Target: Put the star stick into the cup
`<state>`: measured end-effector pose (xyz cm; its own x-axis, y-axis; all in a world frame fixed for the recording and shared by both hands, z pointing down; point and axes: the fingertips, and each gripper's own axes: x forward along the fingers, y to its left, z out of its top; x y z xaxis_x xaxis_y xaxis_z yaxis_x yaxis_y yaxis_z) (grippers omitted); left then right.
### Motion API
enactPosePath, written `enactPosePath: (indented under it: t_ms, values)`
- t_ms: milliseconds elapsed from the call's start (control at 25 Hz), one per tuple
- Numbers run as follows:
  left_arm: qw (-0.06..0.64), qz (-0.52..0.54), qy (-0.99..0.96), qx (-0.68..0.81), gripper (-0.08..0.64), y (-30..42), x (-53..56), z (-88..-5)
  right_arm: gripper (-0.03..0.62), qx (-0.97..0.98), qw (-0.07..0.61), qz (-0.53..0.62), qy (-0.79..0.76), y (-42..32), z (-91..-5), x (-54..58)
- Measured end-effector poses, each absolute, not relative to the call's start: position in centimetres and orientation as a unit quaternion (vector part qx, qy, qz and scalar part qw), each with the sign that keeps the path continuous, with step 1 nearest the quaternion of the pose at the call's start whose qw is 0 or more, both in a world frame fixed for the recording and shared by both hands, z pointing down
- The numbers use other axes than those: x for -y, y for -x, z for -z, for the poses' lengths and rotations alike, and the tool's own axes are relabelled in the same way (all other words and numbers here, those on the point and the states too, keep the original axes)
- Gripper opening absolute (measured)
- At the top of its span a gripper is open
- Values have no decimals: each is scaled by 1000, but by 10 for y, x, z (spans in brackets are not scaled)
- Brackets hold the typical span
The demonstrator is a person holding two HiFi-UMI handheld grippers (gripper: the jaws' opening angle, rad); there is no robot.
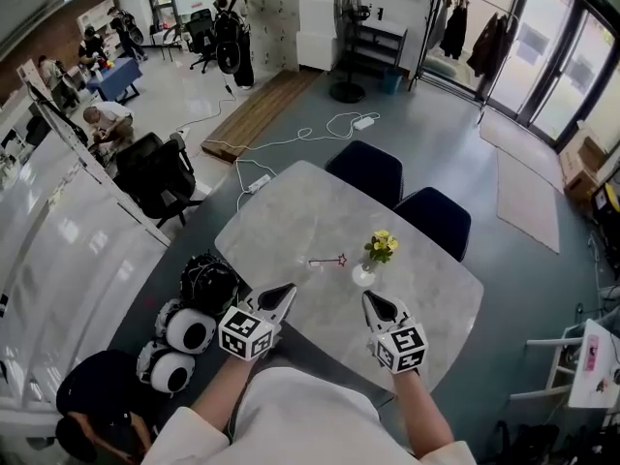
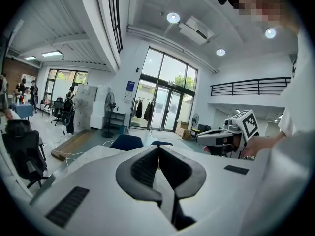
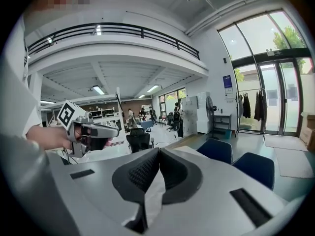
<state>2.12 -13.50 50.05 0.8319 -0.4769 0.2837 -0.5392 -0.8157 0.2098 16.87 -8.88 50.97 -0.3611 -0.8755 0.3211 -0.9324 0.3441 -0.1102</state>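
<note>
The person's white shirt [image 1: 300,415] fills the bottom edge of the head view, with both forearms reaching forward from it.

1. Table [image 1: 291,211]: one, pale marbled top with rounded corners, set at a diagonal on the grey floor.
2. Chairs: two, dark blue, side by side at the table's far edge, one [image 1: 366,170] to the left of the other [image 1: 436,219].
3. Grippers: two, each carrying one marker cube. The left gripper [image 1: 283,294] and the right gripper [image 1: 373,301] are held side by side over the table's near edge, apart from each other. Each gripper's own view shows its jaws closed tip to tip with nothing between them.
4. Cup [image 1: 365,274]: one, small and white, upright near the table's middle, holding one bunch of yellow flowers [image 1: 382,245].
5. Star stick [image 1: 327,260]: one, thin and pink, lying flat on the table just left of the cup, star end towards it. It lies beyond both grippers; neither touches it.
</note>
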Motion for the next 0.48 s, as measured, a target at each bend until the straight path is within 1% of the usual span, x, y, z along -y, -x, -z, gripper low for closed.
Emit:
enactPosePath:
  t_ms: [480]
  values:
    - [112,-114,-954,253,21,46,123,-466,6,812,81,-99,-569,-128,-467,71]
